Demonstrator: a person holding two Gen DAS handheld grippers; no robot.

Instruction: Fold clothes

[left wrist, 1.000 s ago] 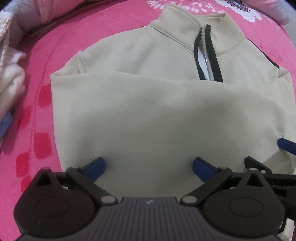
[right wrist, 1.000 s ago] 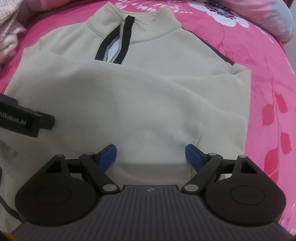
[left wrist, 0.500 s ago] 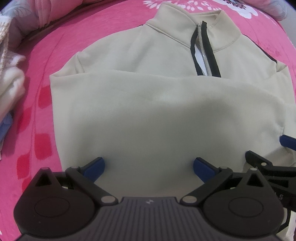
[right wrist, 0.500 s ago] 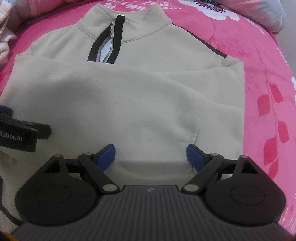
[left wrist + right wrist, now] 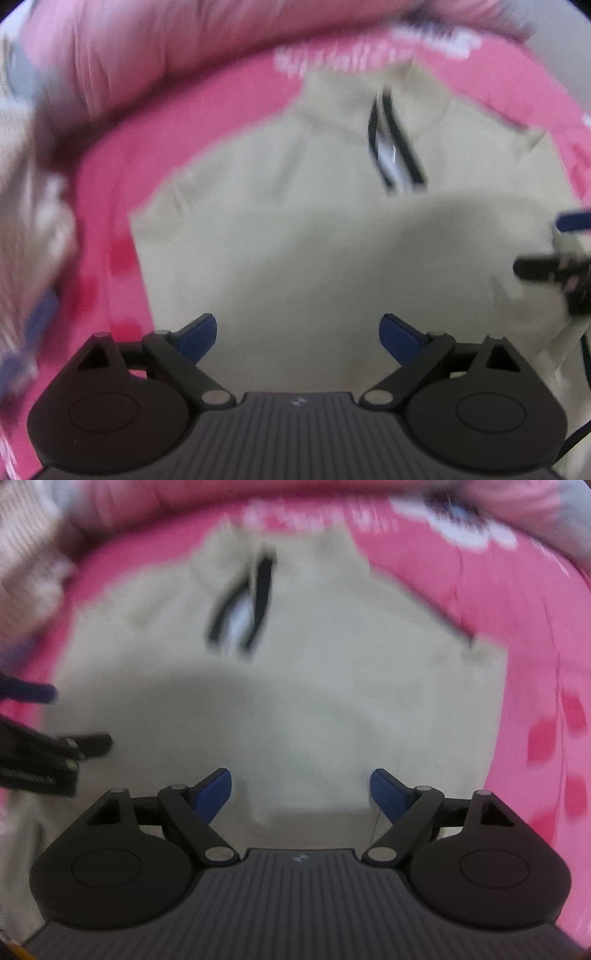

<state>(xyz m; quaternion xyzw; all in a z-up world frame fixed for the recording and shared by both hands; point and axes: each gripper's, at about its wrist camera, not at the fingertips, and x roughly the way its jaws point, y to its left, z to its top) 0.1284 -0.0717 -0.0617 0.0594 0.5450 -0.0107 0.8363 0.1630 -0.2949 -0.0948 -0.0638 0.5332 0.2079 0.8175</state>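
A: Beige fleece — the pullover [image 5: 295, 229] fills the centre of both wrist views, lying on the pink bedspread [image 5: 236, 99]. Its collar and black-edged zip [image 5: 395, 147] sit at upper centre; the lower half is doubled up over the chest, the fold edge running across mid-frame just below the zip.

B: Tool state?

A: Left gripper [image 5: 297, 334]: blue fingertips apart, nothing between them, pullover fabric showing behind the gap. Right gripper [image 5: 301, 790]: likewise spread wide and empty. Each tool shows at the edge of the other's view — the right one at the right edge of the left view, the left one at the left edge of the right view.

B: Change over the last second?

A: Both frames have gone heavily blurred, and the garment now sits smaller and lower in frame, with more bedspread and the pale pink bedding [image 5: 129, 55] at the top. A second ago both views were sharp and close in. I judge that both tools are pulling up and back quickly. The pullover's shape has not changed.

B: Meaning for the task?

A: The bottom-up fold lies in place with no tool on it. Whether a further fold is intended, these views do not settle.

B: Surroundings?

A: Other pale clothes [image 5: 33, 229], blurred, at the left edge.
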